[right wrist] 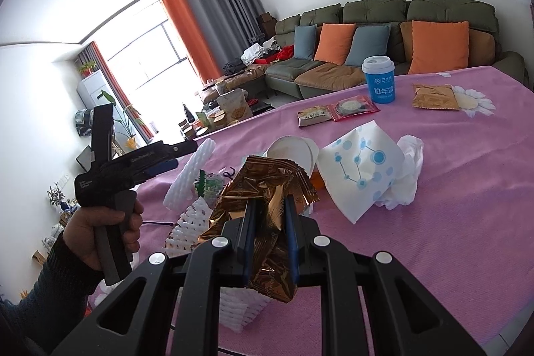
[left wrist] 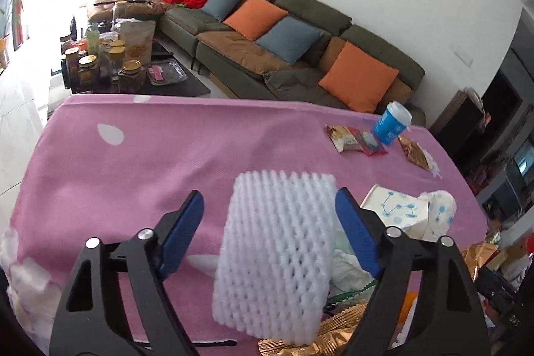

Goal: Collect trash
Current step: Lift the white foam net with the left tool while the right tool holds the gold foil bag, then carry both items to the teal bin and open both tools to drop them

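The left gripper (left wrist: 269, 222) stands wide open, and the foam net (left wrist: 277, 256) between its pads touches neither. The right gripper (right wrist: 268, 222) is pinched shut on a gold wrapper (right wrist: 263, 209). Only the right view shows the hand (right wrist: 100, 232) on the left tool, plus a tipped white cup (right wrist: 293, 152) by the wrapper. On the pink cloth (right wrist: 450, 239) beyond: a crumpled dotted paper (right wrist: 363, 169), a lidded blue cup (right wrist: 379, 79) standing upright, and flat snack packets (right wrist: 337, 110).
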Available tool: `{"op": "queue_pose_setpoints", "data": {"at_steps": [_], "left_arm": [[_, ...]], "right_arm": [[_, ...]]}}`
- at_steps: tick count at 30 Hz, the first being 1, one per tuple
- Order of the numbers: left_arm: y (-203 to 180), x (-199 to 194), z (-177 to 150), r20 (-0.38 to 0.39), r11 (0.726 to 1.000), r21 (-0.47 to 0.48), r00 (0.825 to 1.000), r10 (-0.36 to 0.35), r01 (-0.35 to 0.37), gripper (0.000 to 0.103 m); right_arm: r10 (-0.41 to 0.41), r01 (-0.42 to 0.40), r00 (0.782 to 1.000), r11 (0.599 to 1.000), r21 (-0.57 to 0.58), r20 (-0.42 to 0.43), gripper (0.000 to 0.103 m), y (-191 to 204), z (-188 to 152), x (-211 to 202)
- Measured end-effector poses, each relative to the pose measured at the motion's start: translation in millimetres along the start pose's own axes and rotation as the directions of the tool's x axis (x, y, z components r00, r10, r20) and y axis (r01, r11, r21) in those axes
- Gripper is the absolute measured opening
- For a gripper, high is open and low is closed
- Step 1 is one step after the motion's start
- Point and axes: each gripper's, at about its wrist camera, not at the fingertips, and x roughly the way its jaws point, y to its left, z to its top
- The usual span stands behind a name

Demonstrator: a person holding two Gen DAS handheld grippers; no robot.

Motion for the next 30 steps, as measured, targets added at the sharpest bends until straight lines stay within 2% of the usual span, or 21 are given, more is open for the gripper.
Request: {"op": "queue_pose_setpoints", "data": {"at_steps": [1,4,5,6,8,9,10,11,13,16,18,19,22,27,28,29,30], "left_arm": [[-4.9,5.1,0.7,-0.017,1.000,0.024,1.000,0.020,-0.020,0.066],[-13.0,14.4,-2.3,-0.063,0.997,0.073,0.998,0.028,-0.023,0.063],[-13.8,17.5,-3.8,-0.074,0.997,0.074,0.997,0.025,-0.020,0.052],[-12.3,19.8,-4.1,-0.089,0.998,0.064,0.996,0.016,-0.010,0.047],[-10.1,22.7,-6.6,-0.103,0.999,0.048,0.995,-0.003,0.008,0.028],[-7.4,20.6,-9.9,-0.102,0.999,0.040,0.995,-0.007,0.012,0.027],[-5.4,16.5,-10.2,-0.093,0.999,0.026,0.995,-0.021,0.023,0.028],[-1.8,11.8,-13.0,-0.085,1.000,0.010,0.996,-0.029,0.030,0.041],[8.2,0.9,-17.0,-0.078,0.995,-0.049,0.993,-0.087,0.083,0.056],[20.6,-16.2,-22.9,-0.062,0.994,-0.071,0.995,-0.083,0.079,0.058],[25.4,-23.4,-27.0,-0.059,0.993,-0.076,0.994,-0.093,0.089,0.070],[26.6,-26.8,-29.9,-0.051,0.995,-0.071,0.996,-0.071,0.068,0.075],[27.4,-32.9,-38.1,-0.062,0.998,-0.048,0.997,-0.054,0.051,0.075],[14.2,-33.3,-59.8,-0.124,0.994,0.106,0.992,0.021,-0.008,0.080],[13.7,-30.7,-62.9,-0.126,0.992,0.124,0.991,0.050,-0.034,0.074],[13.9,-28.3,-64.7,-0.132,0.990,0.134,0.989,0.060,-0.043,0.060],[14.5,-27.1,-66.0,-0.135,0.990,0.136,0.989,0.065,-0.046,0.057]], "right_arm": [[-0.001,0.001,1.000,1.000,0.001,0.003,0.015,-0.8,0.4,-1.1],[-0.008,0.008,1.000,1.000,0.009,0.008,0.015,-5.1,0.5,-3.6],[-0.011,0.011,1.000,1.000,0.013,0.009,0.015,-7.0,0.2,-4.0],[-0.012,0.012,1.000,1.000,0.015,0.010,0.015,-7.7,-0.2,-4.5],[-0.011,0.011,1.000,1.000,0.017,0.012,0.015,-9.3,0.6,-5.6],[-0.010,0.009,1.000,1.000,0.015,0.014,0.015,-9.2,1.0,-5.9],[-0.007,0.007,1.000,1.000,0.015,0.015,0.015,-8.7,1.5,-6.1],[-0.006,0.006,1.000,1.000,0.016,0.016,0.015,-8.6,1.7,-6.5],[-0.005,0.005,1.000,1.000,0.014,0.018,0.015,-9.2,2.4,-6.6],[-0.001,0.001,1.000,1.000,0.020,0.013,0.015,-9.8,1.2,-5.0],[0.001,-0.001,1.000,1.000,0.018,0.011,0.015,-8.6,0.7,-4.1],[0.003,-0.003,1.000,1.000,0.015,0.009,0.015,-7.6,0.7,-3.4],[0.007,-0.007,1.000,1.000,0.010,0.005,0.015,-4.5,1.0,-1.1],[0.003,-0.003,1.000,1.000,0.009,0.006,0.015,-5.1,2.5,-0.5],[0.006,-0.006,1.000,1.000,0.010,0.004,0.015,-4.9,2.9,0.9],[0.008,-0.008,1.000,1.000,0.006,0.003,0.015,-3.5,3.4,1.9],[0.011,-0.011,1.000,1.000,0.001,0.002,0.015,-1.0,4.8,2.4]]}}
